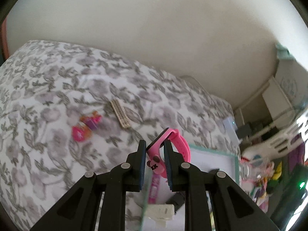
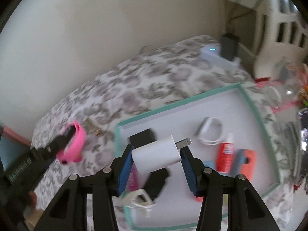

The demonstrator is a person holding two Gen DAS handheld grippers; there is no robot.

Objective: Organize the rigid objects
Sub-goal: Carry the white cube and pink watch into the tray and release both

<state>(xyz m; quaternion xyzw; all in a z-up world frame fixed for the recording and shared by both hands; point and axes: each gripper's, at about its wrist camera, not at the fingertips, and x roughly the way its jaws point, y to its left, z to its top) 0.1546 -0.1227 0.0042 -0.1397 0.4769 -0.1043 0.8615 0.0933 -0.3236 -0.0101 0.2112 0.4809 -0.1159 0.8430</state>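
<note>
On the floral bedspread [image 1: 57,88] at the left lay a pink plastic toy [image 1: 84,129] and a flat, ridged beige strip [image 1: 120,113]. The left gripper [image 1: 155,154] was nearly closed, pinching a glossy pink rubber watch [image 1: 176,140] above the bed. Further right, the right gripper [image 2: 156,154], partly open, clamped a smooth white boxy charger [image 2: 156,155] over the teal-rimmed white tray [image 2: 250,104].

Pink watch [image 1: 169,150], small charm with two dark marks (illegible), nothing else readable
</note>
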